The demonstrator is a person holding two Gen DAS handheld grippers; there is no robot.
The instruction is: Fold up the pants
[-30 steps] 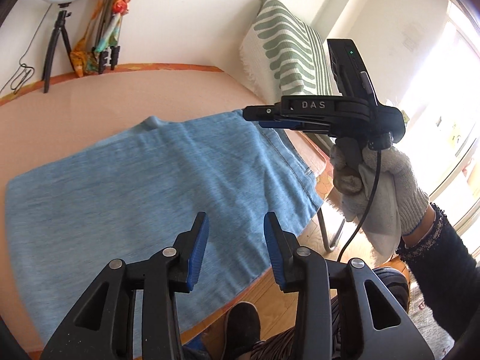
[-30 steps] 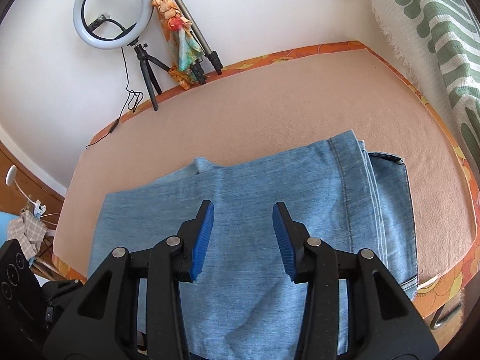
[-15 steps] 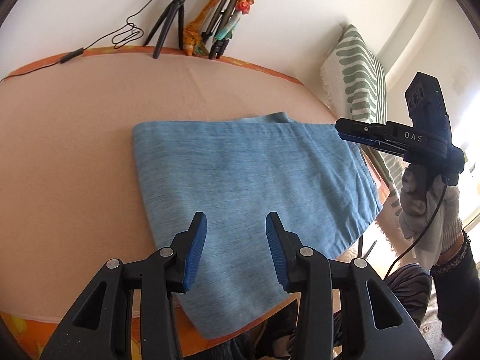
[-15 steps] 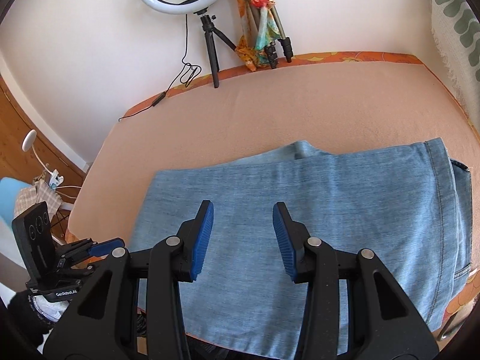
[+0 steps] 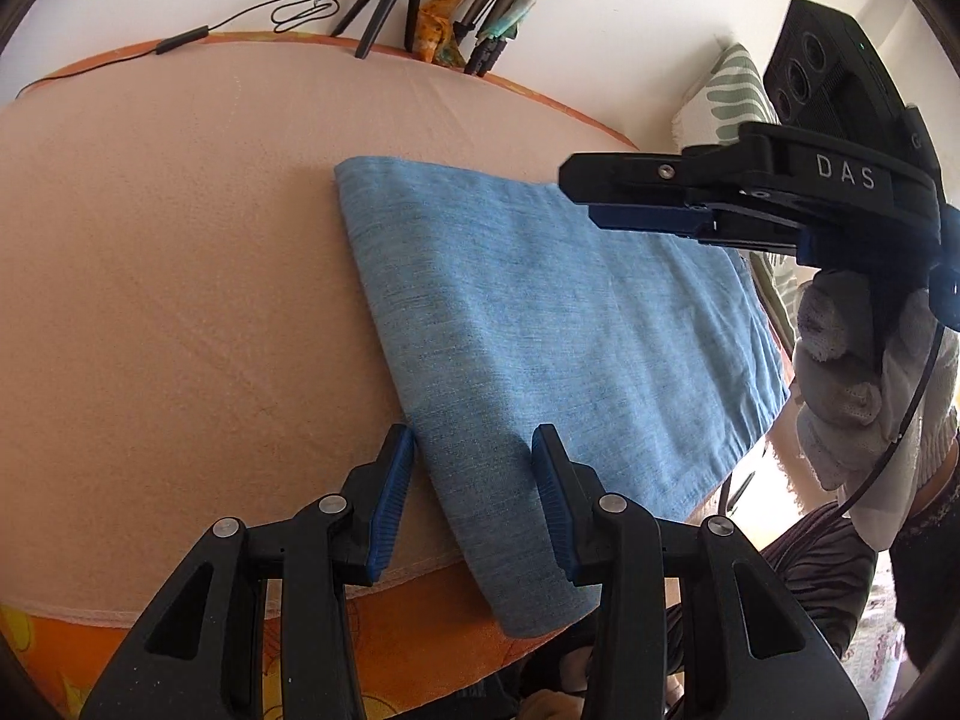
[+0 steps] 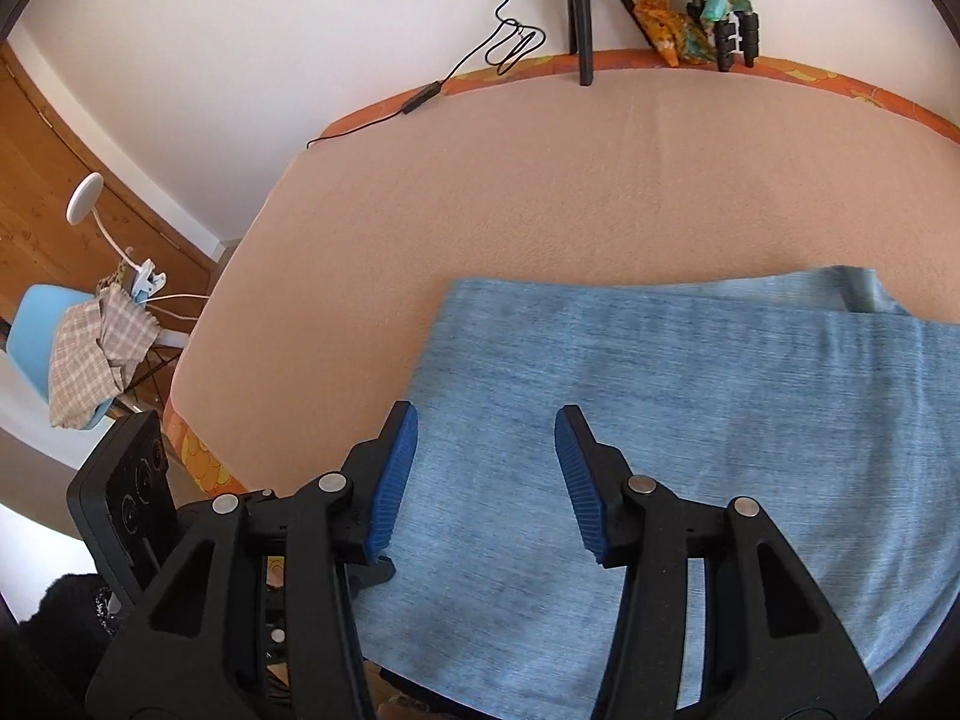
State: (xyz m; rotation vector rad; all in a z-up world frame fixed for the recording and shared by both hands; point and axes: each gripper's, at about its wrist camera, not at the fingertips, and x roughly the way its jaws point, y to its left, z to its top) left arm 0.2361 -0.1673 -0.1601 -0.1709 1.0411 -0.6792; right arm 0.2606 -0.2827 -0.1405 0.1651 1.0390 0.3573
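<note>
Folded blue pants (image 5: 540,324) lying flat on the peach-covered table (image 5: 180,240), toward its near edge, one corner hanging over the orange rim. Right end of the pants cut off in the right wrist view; waistband and pockets not to be made out. A second layer peeking out along the far edge (image 6: 852,288).

Left gripper (image 5: 474,468) hovering over the left fold of the pants, fingers (image 5: 393,498) partly apart, nothing clamped; whether the tips touch the cloth, hard to tell. Right gripper (image 6: 486,456) above the denim, fingers (image 6: 579,480) at a middling spread, just been opening, only flat cloth beneath and no fold pinched. Seen side-on from the left wrist (image 5: 648,204), so the gap not visible there. Gloved hand (image 5: 852,378) on its handle, arm cut off at the frame.

At the far wall: tripod legs (image 6: 579,12), head out of frame, and a cable (image 6: 516,42). Blue chair (image 6: 36,348) draped with checked cloth, partly hidden.
</note>
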